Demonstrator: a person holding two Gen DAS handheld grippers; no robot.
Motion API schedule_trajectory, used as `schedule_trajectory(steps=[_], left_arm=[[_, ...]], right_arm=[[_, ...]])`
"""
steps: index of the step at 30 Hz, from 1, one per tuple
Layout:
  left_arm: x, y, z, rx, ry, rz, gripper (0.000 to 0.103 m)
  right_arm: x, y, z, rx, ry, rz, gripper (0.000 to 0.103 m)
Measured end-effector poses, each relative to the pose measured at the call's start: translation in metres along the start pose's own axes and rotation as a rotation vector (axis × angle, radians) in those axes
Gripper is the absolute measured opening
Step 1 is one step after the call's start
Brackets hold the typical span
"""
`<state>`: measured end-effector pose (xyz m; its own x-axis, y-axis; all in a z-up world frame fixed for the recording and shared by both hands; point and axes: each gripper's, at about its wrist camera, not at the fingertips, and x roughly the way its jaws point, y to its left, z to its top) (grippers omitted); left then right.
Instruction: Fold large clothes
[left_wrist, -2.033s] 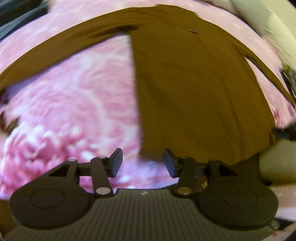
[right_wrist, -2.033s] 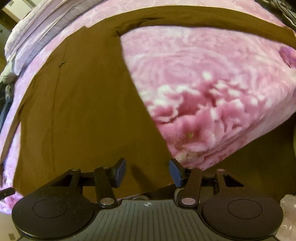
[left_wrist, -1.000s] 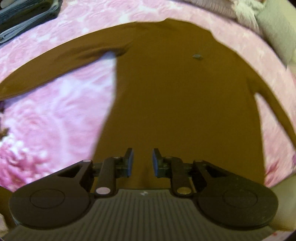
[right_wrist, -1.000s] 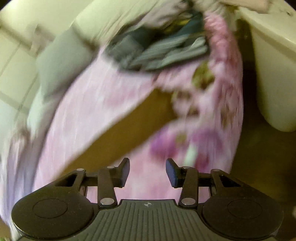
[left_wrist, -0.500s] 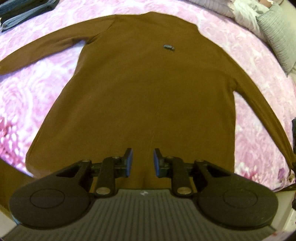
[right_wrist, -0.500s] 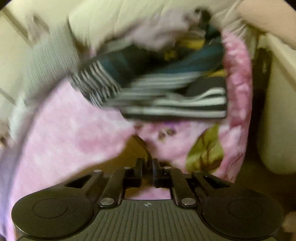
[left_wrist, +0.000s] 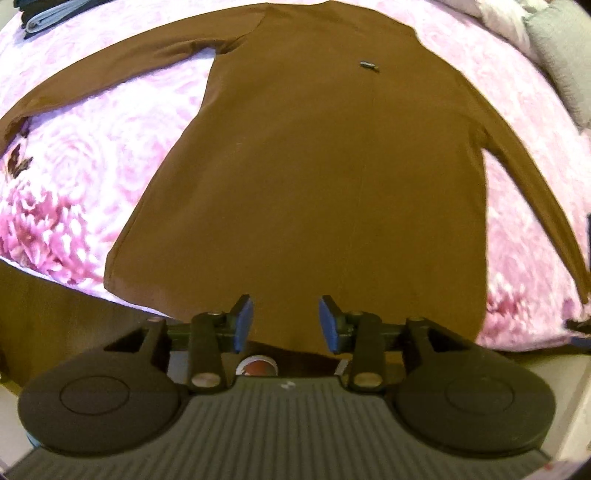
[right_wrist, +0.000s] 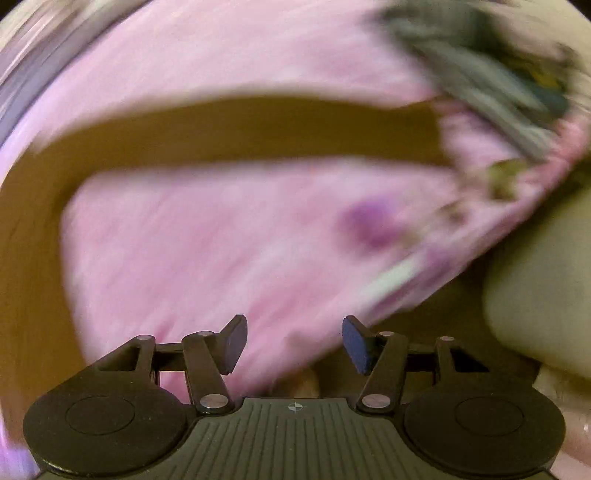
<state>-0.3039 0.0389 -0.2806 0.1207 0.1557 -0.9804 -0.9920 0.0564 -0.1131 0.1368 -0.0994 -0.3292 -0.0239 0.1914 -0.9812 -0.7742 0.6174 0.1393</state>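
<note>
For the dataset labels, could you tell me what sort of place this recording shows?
Most likely a bedroom: a brown long-sleeved garment lies spread on a pink floral blanket, with a grey pillow and folded clothes at its far edge.

Both black two-finger grippers point steeply down, left one (left_wrist: 284, 319) and right one (right_wrist: 293, 345) (blurred), jaws just opened, nothing between.

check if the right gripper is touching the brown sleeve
Apart. The right wrist view, though blurred, shows the right gripper with jaws just opened and empty, pink blanket between it and the brown sleeve stretched farther off.
</note>
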Motion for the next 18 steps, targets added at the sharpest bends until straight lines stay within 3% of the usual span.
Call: schedule_trajectory(steps=[4, 7, 14, 18], left_arm=[[-0.037, 0.009, -0.004, 0.086, -0.048, -0.043, 0.035], [-0.076, 0.016, -0.007, 0.154, -0.097, -0.058, 0.035], [-0.165, 0.034, -0.022, 0.22, -0.247, -0.063, 0.038], [-0.198, 0.044, -0.04, 0.217, -0.299, -0.043, 0.04]], right_arm=[[-0.037, 0.08, -0.062, -0.099, 0.018, 0.141, 0.054], [-0.072, 0.134, -0.088, -0.143, -0.027, 0.22, 0.054], [-0.174, 0.215, -0.119, -0.309, -0.264, 0.232, 0.056], [-0.209, 0.237, -0.144, -0.374, -0.319, 0.231, 0.057]])
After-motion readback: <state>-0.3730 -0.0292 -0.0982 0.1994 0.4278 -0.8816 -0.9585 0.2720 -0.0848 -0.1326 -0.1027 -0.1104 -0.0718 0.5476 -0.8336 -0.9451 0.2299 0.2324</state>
